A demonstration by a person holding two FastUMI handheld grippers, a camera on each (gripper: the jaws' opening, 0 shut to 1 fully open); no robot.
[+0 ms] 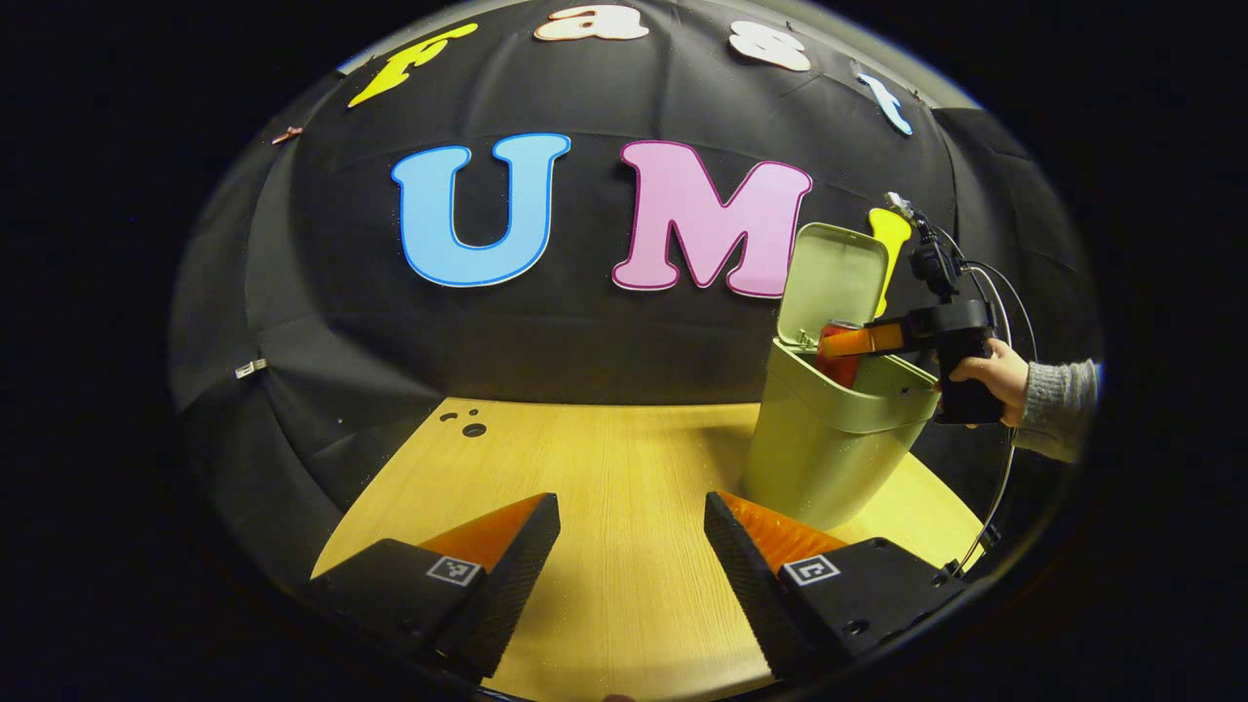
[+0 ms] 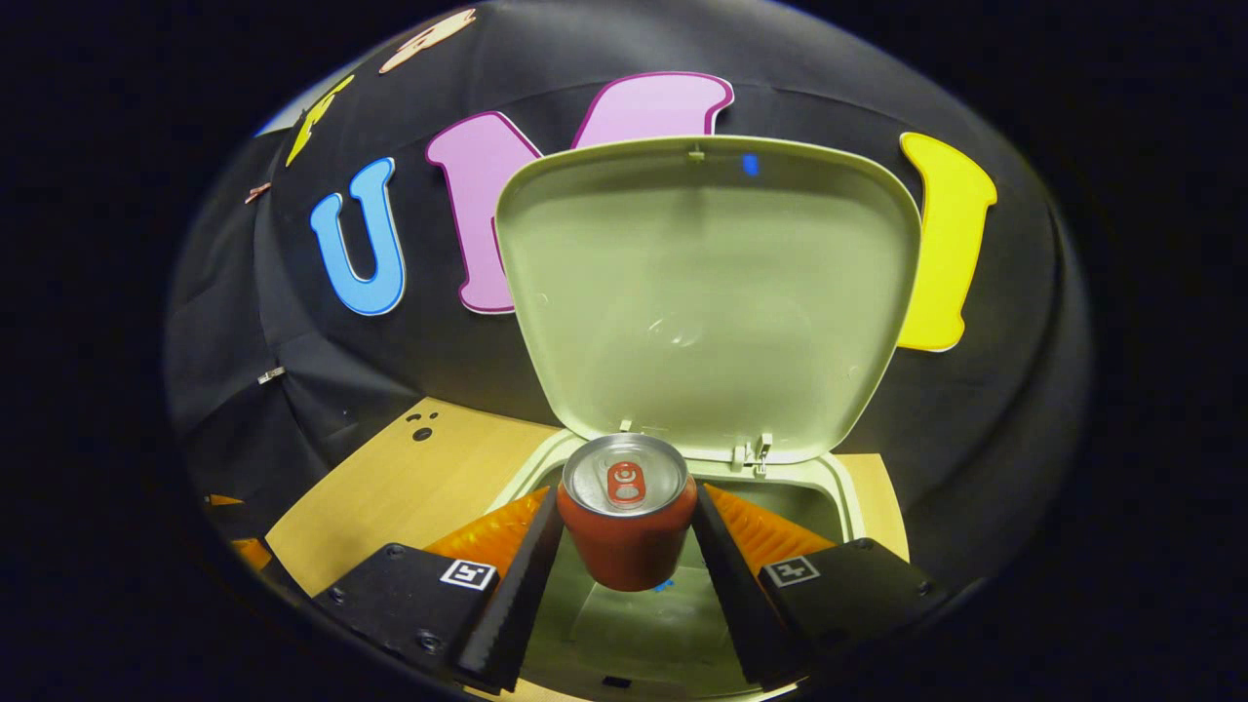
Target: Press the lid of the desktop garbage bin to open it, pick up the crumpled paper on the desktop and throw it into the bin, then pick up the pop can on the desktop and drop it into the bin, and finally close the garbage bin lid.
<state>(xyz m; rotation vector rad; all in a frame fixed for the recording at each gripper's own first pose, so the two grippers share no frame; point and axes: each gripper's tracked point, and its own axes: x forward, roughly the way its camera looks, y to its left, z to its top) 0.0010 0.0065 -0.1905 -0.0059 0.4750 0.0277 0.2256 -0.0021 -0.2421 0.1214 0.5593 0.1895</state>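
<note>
— Where's the can?
— The pop can sits clamped in the right gripper, above the open bin (upright lid blocks the wall).
— Left gripper?
— Spread apart over the table; bin contents unclear.

A pale wooden tabletop stands before black cloth.

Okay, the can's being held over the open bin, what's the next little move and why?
Probably open the right gripper and let the pop can drop. Both fingers press on its sides, it hangs upright above the bin opening, and the lid stands up behind it, so nothing blocks the fall. The left gripper waits open over the table.
</note>
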